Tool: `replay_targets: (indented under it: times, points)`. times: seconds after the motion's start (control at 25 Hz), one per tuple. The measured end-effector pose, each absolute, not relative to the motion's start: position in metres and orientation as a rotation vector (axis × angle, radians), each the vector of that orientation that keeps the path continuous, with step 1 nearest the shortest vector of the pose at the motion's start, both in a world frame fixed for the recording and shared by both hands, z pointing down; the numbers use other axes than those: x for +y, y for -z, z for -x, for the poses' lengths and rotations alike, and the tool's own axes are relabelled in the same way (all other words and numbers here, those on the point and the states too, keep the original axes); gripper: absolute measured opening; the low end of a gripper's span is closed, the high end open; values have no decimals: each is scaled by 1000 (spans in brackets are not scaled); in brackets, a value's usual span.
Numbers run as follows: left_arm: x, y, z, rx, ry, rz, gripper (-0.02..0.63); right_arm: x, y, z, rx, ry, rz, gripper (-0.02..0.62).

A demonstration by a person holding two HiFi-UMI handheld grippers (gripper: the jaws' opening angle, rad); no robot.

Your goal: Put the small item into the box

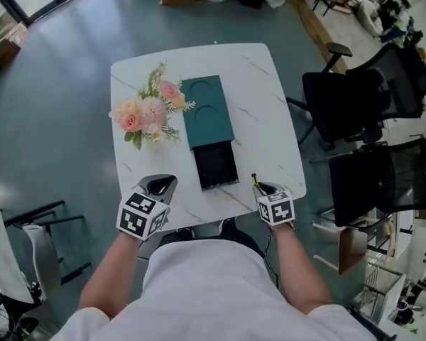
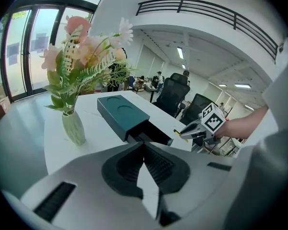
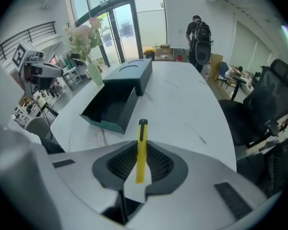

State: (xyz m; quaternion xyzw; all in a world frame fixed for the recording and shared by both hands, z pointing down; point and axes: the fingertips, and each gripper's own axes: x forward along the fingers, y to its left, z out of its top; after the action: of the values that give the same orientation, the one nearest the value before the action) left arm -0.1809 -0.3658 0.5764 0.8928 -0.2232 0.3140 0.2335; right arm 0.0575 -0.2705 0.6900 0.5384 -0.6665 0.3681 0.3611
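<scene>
A slim yellow cutter with a black tip [image 3: 141,150] stands between the pads of my right gripper [image 3: 141,163], which is shut on it near the table's front right edge. From the head view the cutter [image 1: 255,182] sticks out ahead of the right gripper [image 1: 260,188]. The dark teal box [image 1: 207,111] lies mid-table with its black drawer [image 1: 216,163] slid out toward me; the drawer [image 3: 108,104] looks empty. My left gripper [image 1: 162,185] rests at the front left edge, its jaws [image 2: 144,147] shut with nothing in them.
A vase of pink flowers [image 1: 148,112] stands left of the box on the white marble table [image 1: 270,119]. Two black office chairs [image 1: 362,98] sit close to the table's right side. A person with a backpack [image 3: 199,32] stands far behind.
</scene>
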Motion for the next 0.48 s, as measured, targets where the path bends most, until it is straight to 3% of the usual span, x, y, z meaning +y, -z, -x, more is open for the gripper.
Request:
replay_targets:
  times: [0.48]
  points:
    - [-366,-574,199,-760,-784,-2414,12,-340,-652,-8,-1915,-670,-1195,71]
